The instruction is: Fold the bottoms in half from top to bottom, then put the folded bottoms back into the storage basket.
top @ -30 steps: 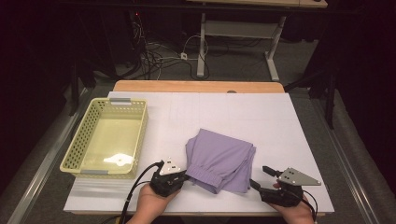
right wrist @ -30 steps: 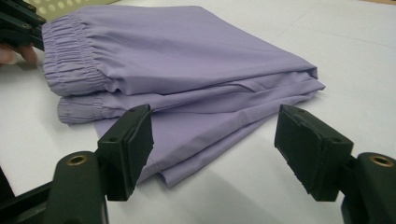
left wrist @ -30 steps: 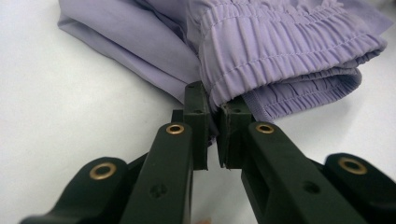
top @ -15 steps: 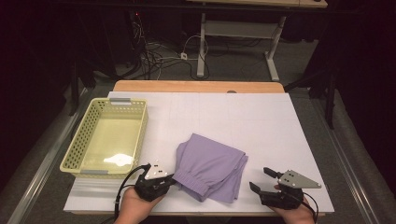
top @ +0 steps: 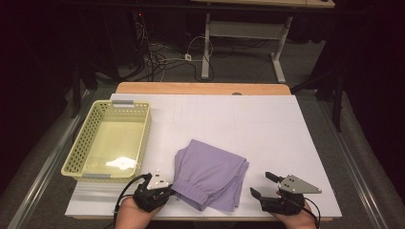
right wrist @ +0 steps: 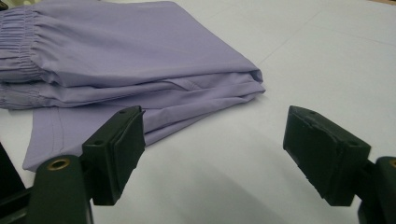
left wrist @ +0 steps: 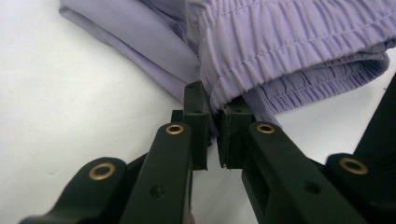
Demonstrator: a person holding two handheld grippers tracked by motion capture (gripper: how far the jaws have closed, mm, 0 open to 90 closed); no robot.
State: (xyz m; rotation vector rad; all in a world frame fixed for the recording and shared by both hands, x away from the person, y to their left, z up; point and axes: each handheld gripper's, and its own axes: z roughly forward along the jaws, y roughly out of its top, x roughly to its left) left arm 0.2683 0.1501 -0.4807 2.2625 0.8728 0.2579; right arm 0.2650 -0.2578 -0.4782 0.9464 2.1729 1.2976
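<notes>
A folded purple garment [top: 210, 174] with an elastic waistband lies near the front of the white table [top: 267, 124]. My left gripper [top: 171, 191] sits at the garment's near left corner. In the left gripper view, that gripper [left wrist: 214, 109] is shut on the edge of the gathered waistband [left wrist: 289, 42]. My right gripper [top: 262, 184] rests just to the right of the garment. Its jaws have just been opening and stand wide apart, with only bare table between them [right wrist: 217, 140]. The garment's folded edge [right wrist: 130, 60] lies ahead of it and to its left.
A yellow perforated basket [top: 76, 157] stands on the table's left side, beside the left gripper. The table's wooden far edge [top: 200, 88] runs along the back. Beyond it are the floor, cables and a desk frame [top: 277, 62].
My left gripper has moved left and slightly toward the near edge, dragging the garment with it. The right gripper has stayed in place, with its jaws a little wider.
</notes>
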